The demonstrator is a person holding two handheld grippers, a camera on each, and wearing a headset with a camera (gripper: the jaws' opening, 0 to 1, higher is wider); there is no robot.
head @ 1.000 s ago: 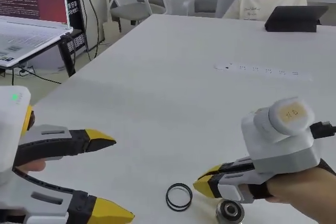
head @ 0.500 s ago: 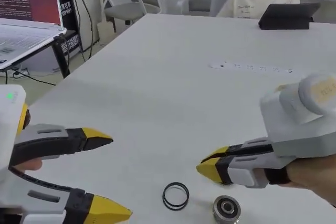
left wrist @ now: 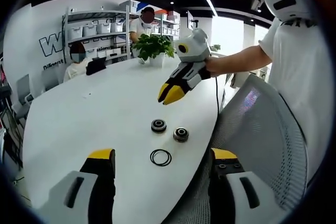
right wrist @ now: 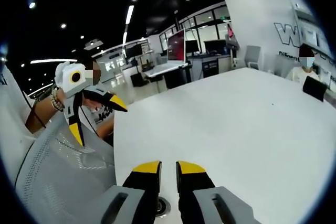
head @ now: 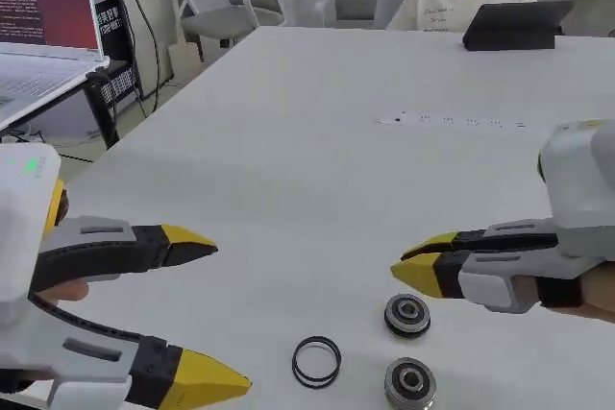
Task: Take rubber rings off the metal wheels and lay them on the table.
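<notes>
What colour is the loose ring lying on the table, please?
The ring is black, and it shows best in the head view.

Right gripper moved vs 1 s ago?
Yes. In the head view the right gripper has pulled up and right, away from the ring it sat beside; a second wheel now shows below its tip.

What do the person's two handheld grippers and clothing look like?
Both the left gripper and right gripper have white-and-grey bodies with black jaws ending in yellow tips. A green light glows on the left one; a black cable trails from the right one. The person wears a white short-sleeved T-shirt.
</notes>
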